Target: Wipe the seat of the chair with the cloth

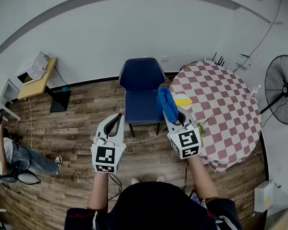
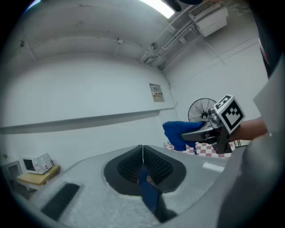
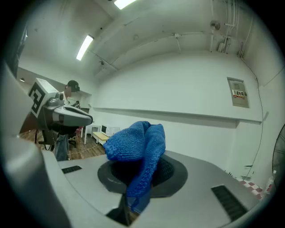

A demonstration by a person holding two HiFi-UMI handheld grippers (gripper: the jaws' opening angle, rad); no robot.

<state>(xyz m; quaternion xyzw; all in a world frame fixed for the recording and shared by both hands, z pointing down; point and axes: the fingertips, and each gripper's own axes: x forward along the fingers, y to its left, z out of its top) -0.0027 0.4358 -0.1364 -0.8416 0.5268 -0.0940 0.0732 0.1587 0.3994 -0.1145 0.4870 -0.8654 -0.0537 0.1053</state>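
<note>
Approach step, no wiping yet. Right gripper (image 1: 177, 117) pinches blue cloth (image 1: 166, 103), mid-frame over right edge of chair seat (image 1: 141, 112). Left gripper (image 1: 117, 119) jaws pressed together, empty. Next: lower cloth onto seat.

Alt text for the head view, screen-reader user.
Seen from above, the right gripper clamps a blue cloth, with the left gripper shut and empty beside it, both pointing toward a blue chair on a wood floor. A checked table and a fan stand at right.
</note>
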